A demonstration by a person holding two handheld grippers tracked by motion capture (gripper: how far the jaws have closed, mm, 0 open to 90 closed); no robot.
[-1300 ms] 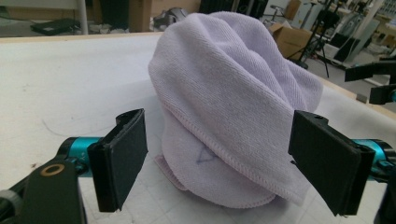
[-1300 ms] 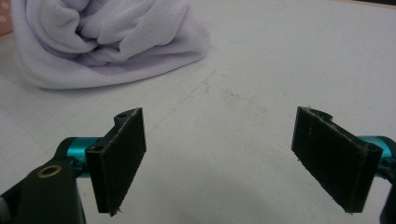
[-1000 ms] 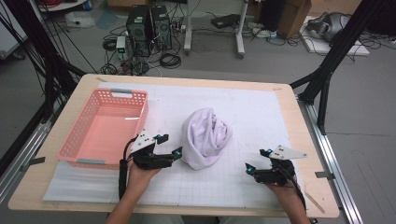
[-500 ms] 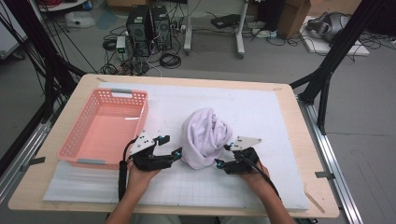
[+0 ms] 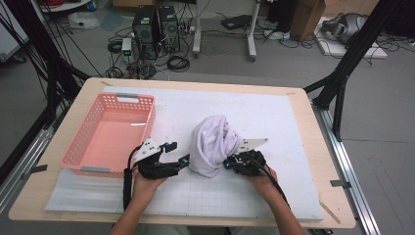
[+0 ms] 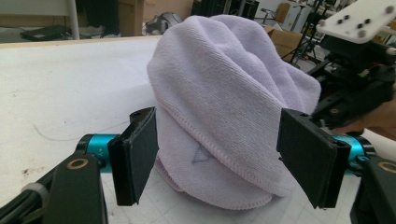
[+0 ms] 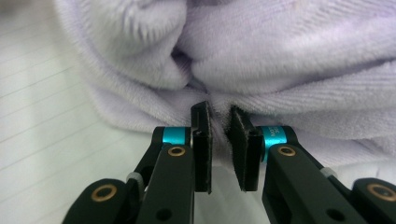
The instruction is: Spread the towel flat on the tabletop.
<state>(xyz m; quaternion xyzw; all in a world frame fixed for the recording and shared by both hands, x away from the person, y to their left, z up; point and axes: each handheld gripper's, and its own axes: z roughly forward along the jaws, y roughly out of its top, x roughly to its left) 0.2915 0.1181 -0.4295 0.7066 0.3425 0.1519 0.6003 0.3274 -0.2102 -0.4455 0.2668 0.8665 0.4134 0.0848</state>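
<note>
Lavender towel (image 5: 211, 144) bunched in heap mid-surface (image 5: 274, 112), right of pink basket (image 5: 112, 134). My left claw (image 6: 219, 156) spread wide, jaws flanking towel's near edge, not touching far as I see. Right claw (image 7: 219, 133) nearly closed, pinching towel fold at its right side.

Soft, fuzzy lilac terry towel (image 6: 224, 98), a stitched hem along its edge, matt all over. The left gripper (image 6: 224, 163) shows matt black plastic jaws with glossy teal metal collars and brass-coloured rivets; the right gripper (image 7: 219, 135) looks the same. Pink plastic lattice basket (image 5: 88, 142), slightly shiny, on a matt white gridded mat (image 5: 274, 112) over pale wood.
</note>
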